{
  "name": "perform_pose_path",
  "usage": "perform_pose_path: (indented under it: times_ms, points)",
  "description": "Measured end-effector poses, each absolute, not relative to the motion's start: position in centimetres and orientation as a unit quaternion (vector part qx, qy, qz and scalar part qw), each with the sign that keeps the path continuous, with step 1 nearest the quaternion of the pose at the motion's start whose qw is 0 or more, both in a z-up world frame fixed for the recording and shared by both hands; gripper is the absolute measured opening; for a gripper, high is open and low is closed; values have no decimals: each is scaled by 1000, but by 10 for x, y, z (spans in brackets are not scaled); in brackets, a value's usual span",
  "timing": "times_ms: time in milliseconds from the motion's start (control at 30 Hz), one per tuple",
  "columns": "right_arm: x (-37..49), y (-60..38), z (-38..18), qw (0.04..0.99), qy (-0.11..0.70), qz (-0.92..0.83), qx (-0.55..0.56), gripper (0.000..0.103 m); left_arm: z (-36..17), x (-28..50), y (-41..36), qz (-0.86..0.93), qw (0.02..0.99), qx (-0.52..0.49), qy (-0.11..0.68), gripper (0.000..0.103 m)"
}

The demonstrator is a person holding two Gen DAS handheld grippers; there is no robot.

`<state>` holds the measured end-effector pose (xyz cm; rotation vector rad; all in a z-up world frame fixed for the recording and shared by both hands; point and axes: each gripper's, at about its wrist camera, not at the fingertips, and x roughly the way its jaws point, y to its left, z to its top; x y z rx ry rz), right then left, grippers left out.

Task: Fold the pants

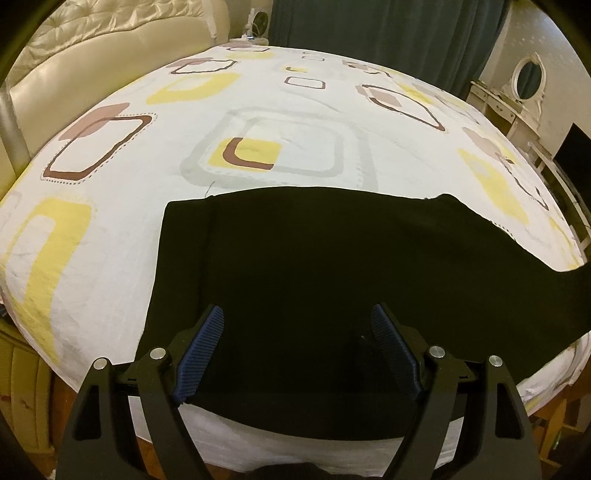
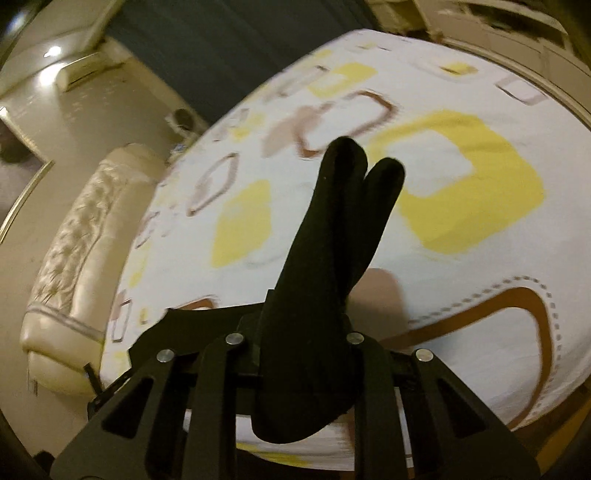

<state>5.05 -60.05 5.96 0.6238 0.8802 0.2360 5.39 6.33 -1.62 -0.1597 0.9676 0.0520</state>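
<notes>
- Pants (image 1: 332, 266) spread on the bed (image 1: 110, 229), apparently not yet folded.
- Left gripper (image 1: 297, 354) released above them.
- Right gripper (image 2: 295, 332) clenched on the lifted pants; folding mostly left.

A home bedroom is showing here: a bed (image 1: 110, 258) is wearing a patterned sheet, a tufted headboard (image 1: 92, 48), curtains (image 1: 388, 33) and a vanity mirror (image 1: 529, 75) are standing around.

We are looking down our left gripper (image 1: 297, 323), its blue ribbed fingers (image 1: 201, 347) standing wide apart above the black fabric pants (image 1: 314, 258). The pants are lying flat across the near edge of the bed's white sheet with yellow and brown squares (image 1: 258, 110), one end trailing off right.
</notes>
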Motion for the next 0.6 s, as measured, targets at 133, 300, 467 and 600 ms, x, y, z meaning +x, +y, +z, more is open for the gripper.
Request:
perform_pose_path:
  times_ms: [133,300,467,600]
  points:
    - [53,-545,79,859,417,133,266,19,-14,51,62,16,881,-86,465,81]
    - [61,-471,83,860,424,162,231,19,-9,47,59,7,884,-92,458,81]
    - [71,-398,66,856,445,178,194,19,-12,48,55,9,885,-87,458,81]
    - [79,-350,43,850,468,178,165,19,-14,50,55,6,882,-91,463,81]
